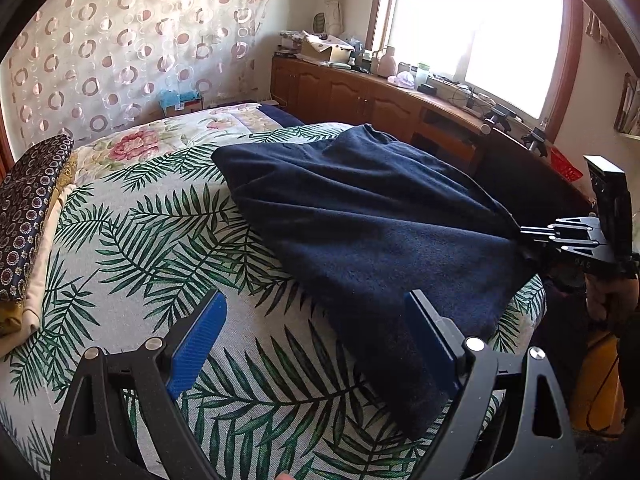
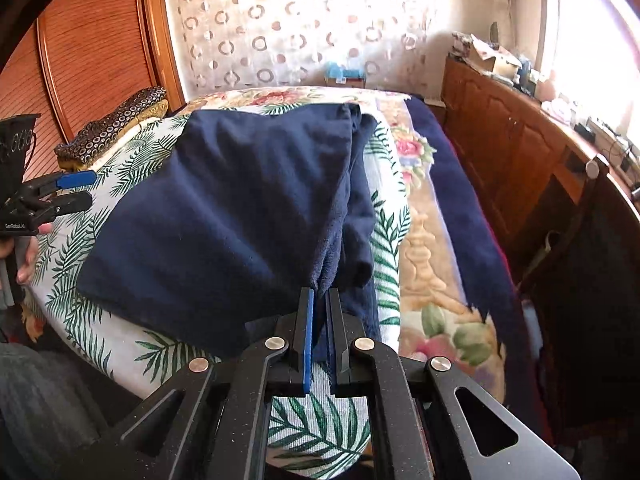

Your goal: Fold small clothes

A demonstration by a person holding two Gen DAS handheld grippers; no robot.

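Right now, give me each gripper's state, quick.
Left gripper: open, holding nothing, above the bed cover.
Right gripper: shut on the navy garment, pinching its corner.

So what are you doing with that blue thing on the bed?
Someone is folding a dark blue cloth on the leafy bedspread, with tongs in each hand. The right tongs are shut on one corner of the cloth, pulling it up taut. The left tongs are open beside the cloth's near edge, holding nothing. A pile of folded fabric sits at the bed's far side.
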